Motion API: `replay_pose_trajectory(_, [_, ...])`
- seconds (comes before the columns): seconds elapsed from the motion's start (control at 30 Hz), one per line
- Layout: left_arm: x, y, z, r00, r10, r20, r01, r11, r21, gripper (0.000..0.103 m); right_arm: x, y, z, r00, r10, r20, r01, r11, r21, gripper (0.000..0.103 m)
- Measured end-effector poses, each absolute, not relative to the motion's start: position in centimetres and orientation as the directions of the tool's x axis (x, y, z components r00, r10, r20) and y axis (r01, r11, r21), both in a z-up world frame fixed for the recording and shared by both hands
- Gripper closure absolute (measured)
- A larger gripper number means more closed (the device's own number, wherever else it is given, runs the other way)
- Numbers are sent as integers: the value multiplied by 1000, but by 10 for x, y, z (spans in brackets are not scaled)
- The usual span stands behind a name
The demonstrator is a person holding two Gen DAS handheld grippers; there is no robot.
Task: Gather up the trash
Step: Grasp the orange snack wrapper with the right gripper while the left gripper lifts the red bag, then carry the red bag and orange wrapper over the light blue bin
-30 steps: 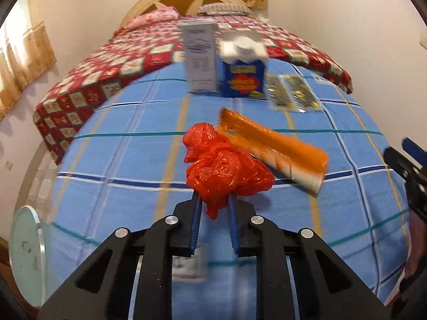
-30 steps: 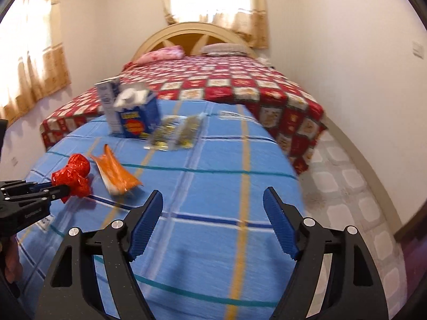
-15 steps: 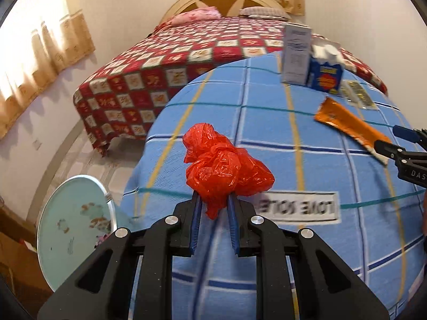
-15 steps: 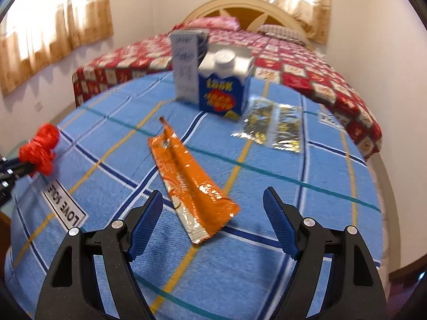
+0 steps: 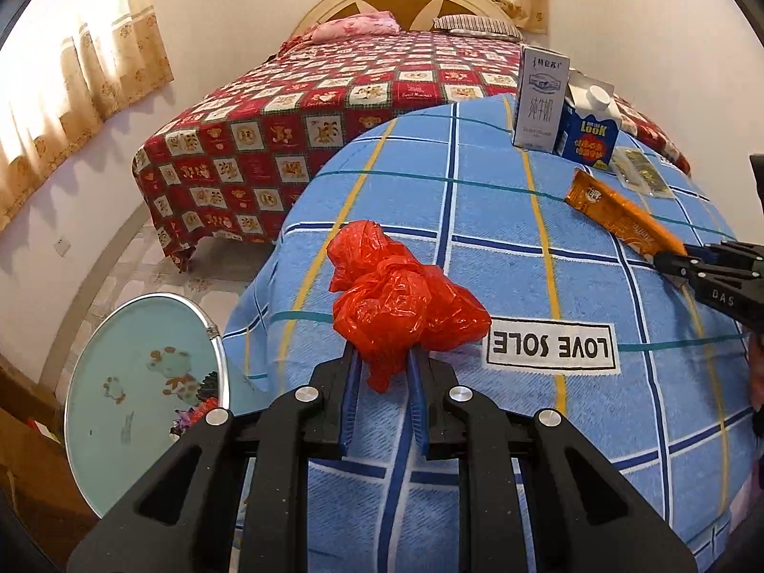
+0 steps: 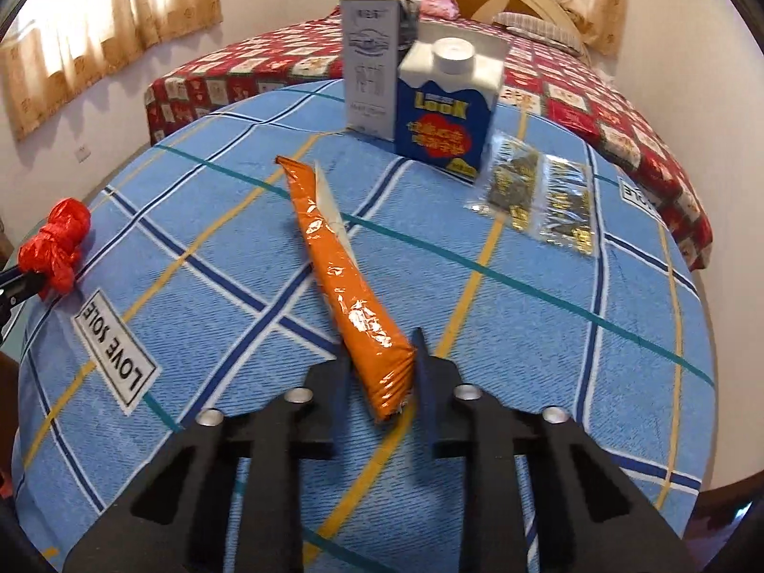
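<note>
My left gripper (image 5: 382, 358) is shut on a crumpled red plastic bag (image 5: 401, 301) and holds it just above the blue checked cloth (image 5: 501, 248). The same red plastic bag (image 6: 57, 243) shows at the left edge of the right wrist view. A long orange snack wrapper (image 6: 339, 267) lies on the cloth. My right gripper (image 6: 382, 348) is closing on its near end, with both pads against the wrapper's sides. In the left wrist view the orange snack wrapper (image 5: 616, 215) lies at the right, and the right gripper (image 5: 668, 258) holds its end.
A white milk carton (image 6: 370, 57) and a blue carton (image 6: 444, 110) stand at the cloth's far side, with two foil packets (image 6: 544, 196) beside them. A bed with a red quilt (image 5: 344, 110) lies behind. A round glass tabletop (image 5: 143, 382) sits low on the left.
My right gripper moved in over the orange wrapper and its jaws went from wide open to closed around the wrapper's near end. My left gripper swung left with the red bag.
</note>
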State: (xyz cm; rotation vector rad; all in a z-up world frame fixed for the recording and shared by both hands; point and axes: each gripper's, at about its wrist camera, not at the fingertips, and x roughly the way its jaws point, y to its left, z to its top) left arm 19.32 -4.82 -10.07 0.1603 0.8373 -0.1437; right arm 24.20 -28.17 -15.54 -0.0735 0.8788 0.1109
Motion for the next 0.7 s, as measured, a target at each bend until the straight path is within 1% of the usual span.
replay_pose_trajectory(0.1, [189, -43, -96, 670, -60, -740, 185, 979, 88, 84, 238, -275, -151, 651, 101, -752, -149, 989, 4, 85])
replay_pose_trajectory(0.33, [178, -23, -88, 686, -37, -727, 165, 981, 105, 84, 229, -251, -135, 681, 177, -711, -201, 978, 51, 85])
replay_pose_trajectory(0.47, [172, -9, -87, 688, -14, -726, 144, 983, 117, 84, 227, -228, -128, 695, 214, -686, -243, 968, 56, 85])
replay_pose_trajectory(0.7, [163, 19, -90, 685, 24, -728, 98, 987, 124, 84, 231, -192, -124, 693, 250, -676, -297, 954, 48, 85])
